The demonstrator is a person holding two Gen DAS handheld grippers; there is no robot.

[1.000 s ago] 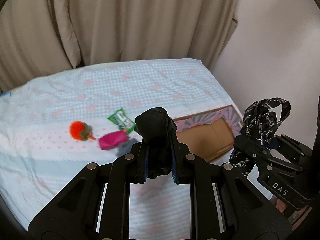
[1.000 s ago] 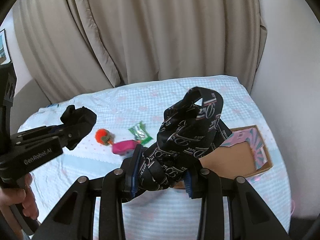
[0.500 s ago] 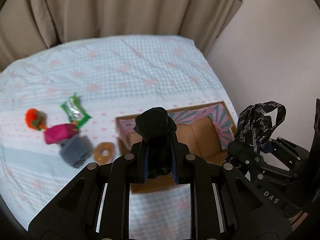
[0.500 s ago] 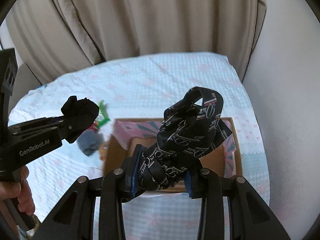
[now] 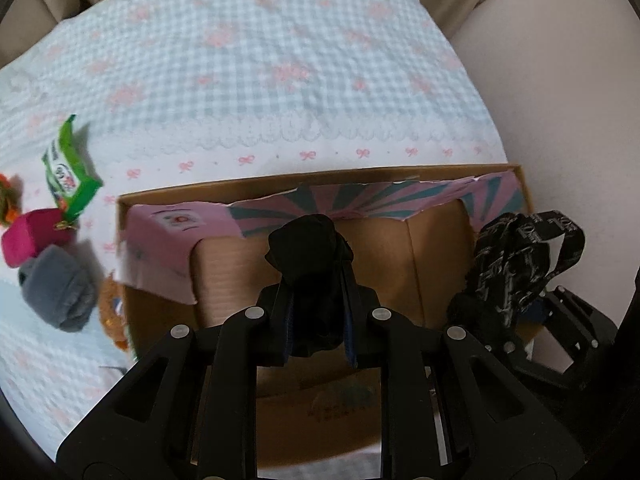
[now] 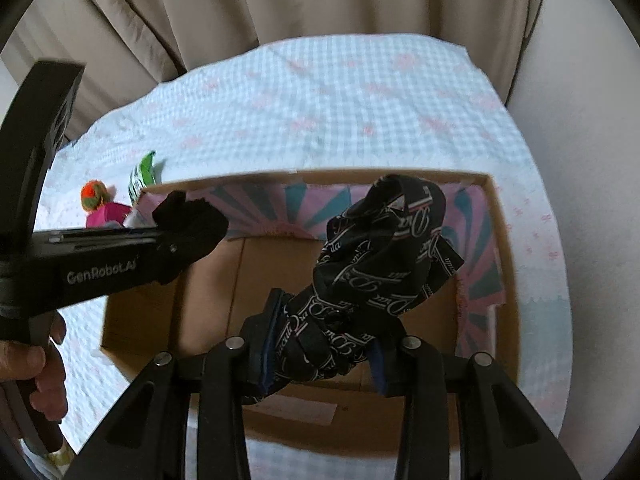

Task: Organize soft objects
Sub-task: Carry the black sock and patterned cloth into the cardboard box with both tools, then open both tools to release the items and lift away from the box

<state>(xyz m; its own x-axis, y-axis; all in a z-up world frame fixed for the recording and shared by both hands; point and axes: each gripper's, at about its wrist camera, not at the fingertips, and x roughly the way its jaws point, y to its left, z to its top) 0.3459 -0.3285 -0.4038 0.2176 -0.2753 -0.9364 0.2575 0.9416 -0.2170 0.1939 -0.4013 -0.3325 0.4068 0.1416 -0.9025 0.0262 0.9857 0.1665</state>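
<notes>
A: Looking down the left tool point(image 5: 318, 320), I see it clenched on a black sock point(image 5: 308, 248), which sticks up past the fingertips in the middle of the frame, over the open box point(image 5: 520, 184).

B: And the right tool point(image 6: 320, 356)?

A: It grips a black printed strap point(image 6: 384, 248), bunched and looped, at centre frame in its own view and at the right edge in the left view. It hangs above the brown floor of the box too.

B: Where does the box sit?

A: On the bed point(image 5: 280, 72), with its checked blue cover and pink bows. Pink and teal paper lines its far wall.

B: Anything outside it?

A: At the left edge of the left view lie a green packet point(image 5: 70, 172), a pink block point(image 5: 32, 236), a grey roll point(image 5: 58, 296) and an orange tuft point(image 5: 10, 196). Something orange-brown point(image 5: 114, 316) lies against the box's left wall; it is blurred, maybe a ring.

B: Any hand showing?

A: Fingers point(image 6: 40, 384) wrap the left tool's handle at lower left of the right view.
</notes>
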